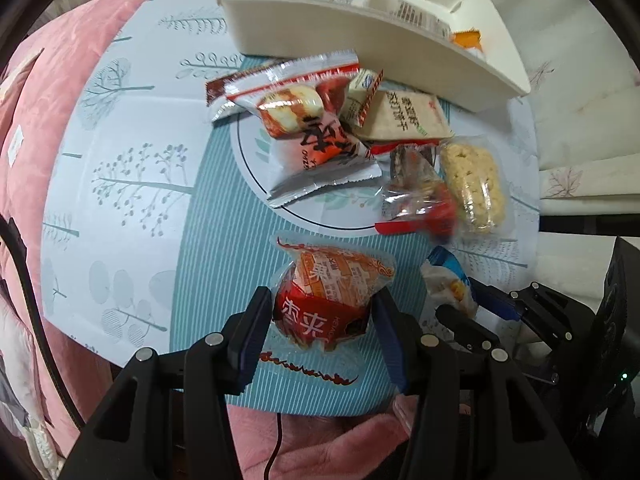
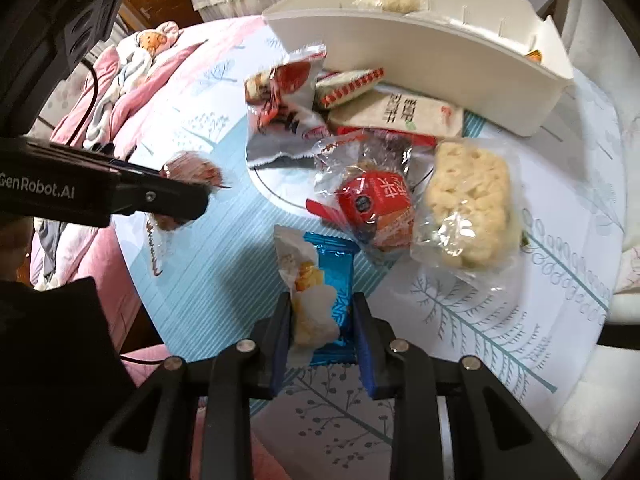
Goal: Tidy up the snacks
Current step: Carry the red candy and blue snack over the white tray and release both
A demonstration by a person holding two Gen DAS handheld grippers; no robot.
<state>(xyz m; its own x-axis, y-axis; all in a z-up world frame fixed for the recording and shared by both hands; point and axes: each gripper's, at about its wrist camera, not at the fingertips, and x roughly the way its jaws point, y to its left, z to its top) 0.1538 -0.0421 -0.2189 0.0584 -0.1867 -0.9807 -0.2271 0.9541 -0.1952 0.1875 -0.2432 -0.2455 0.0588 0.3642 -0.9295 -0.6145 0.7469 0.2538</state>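
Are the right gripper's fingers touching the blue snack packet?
Touching. The right wrist view shows both fingers of the right gripper pressed against the sides of the blue snack packet, with no gap visible.

1. A red and orange glossy plastic snack wrapper is shining, crinkled.
2. A smooth cream plastic organizer box is looking matt.
3. A clear film bag of rough puffed rice cake is glinting.
4. A pink plush blanket is looking soft.
5. Matt black plastic gripper arms with blue finger pads are showing dull.
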